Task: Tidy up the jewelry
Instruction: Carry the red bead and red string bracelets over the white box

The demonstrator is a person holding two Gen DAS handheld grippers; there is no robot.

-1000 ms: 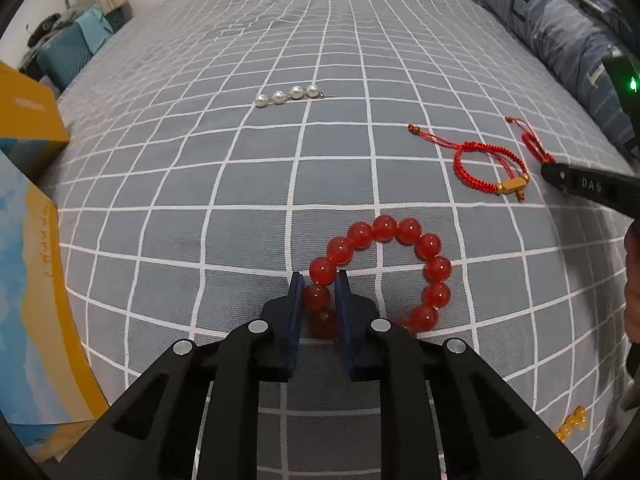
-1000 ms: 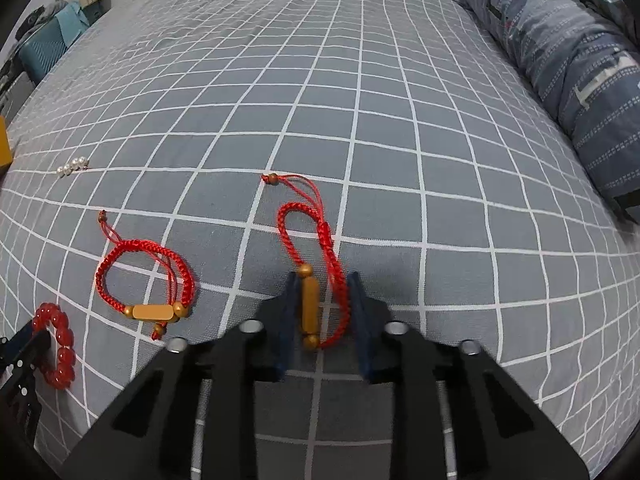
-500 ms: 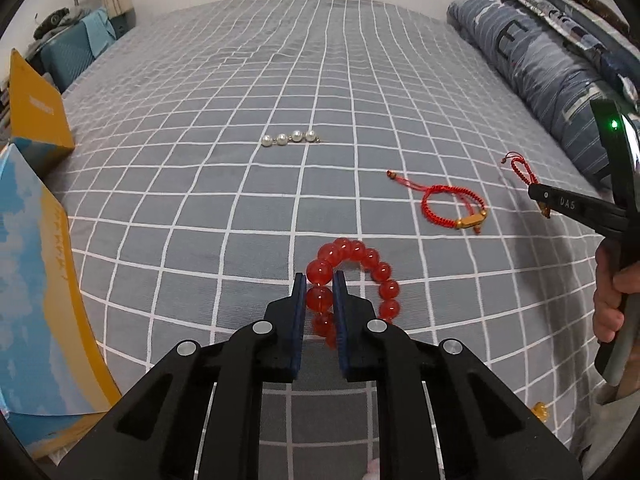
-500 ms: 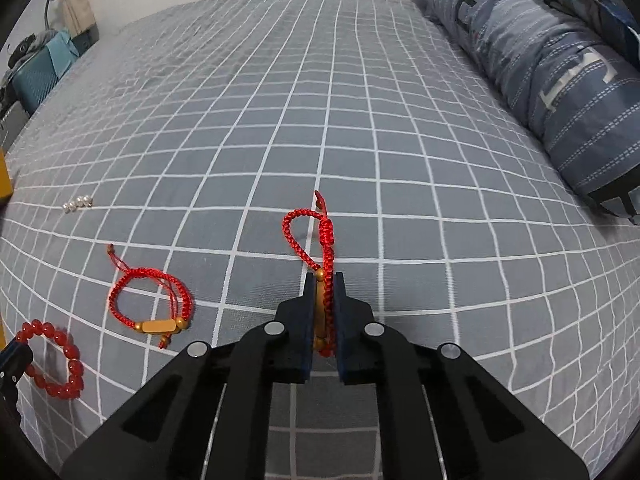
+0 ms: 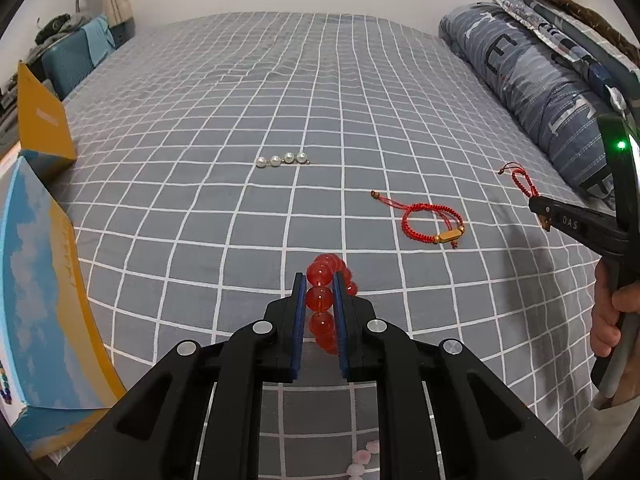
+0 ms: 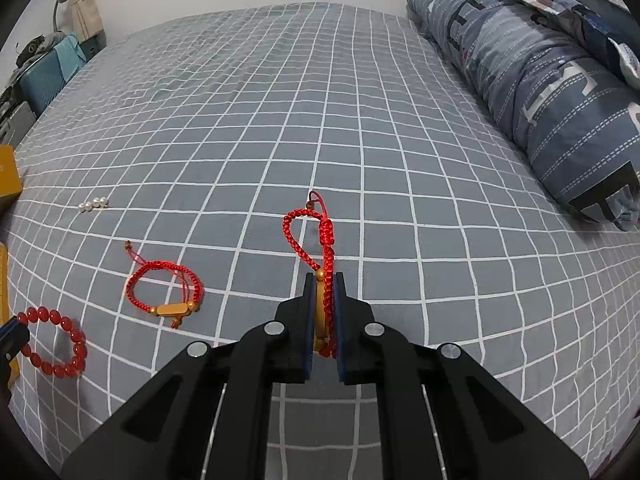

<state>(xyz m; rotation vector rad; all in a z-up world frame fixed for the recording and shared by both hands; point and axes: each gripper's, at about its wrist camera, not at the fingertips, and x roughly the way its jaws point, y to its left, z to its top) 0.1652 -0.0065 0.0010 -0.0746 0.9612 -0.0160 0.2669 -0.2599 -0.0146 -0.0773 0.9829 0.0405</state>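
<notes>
My left gripper point(image 5: 319, 280) is shut on a red bead bracelet point(image 5: 320, 298) and holds it above the grey checked bedspread; the bracelet also shows in the right wrist view point(image 6: 56, 340). My right gripper point(image 6: 322, 280) is shut on a red braided cord bracelet point(image 6: 326, 240) with a gold tube bead, lifted off the bed; it shows at the right edge of the left wrist view point(image 5: 524, 182). A second red cord bracelet point(image 5: 434, 222) with a gold bead lies on the bed between the grippers. A short strand of pearls point(image 5: 282, 159) lies farther back.
A blue and yellow box point(image 5: 40, 300) stands at the left edge, with an orange box point(image 5: 42, 128) behind it. A rolled blue patterned duvet point(image 6: 540, 80) lies along the bed's right side. A teal bag point(image 5: 76, 60) sits beyond the far left corner.
Both grippers have lifted with their bracelets off the bed. The bead bracelet now hangs edge-on between the left fingers. The right gripper closed on the cord bracelet within the last second.
</notes>
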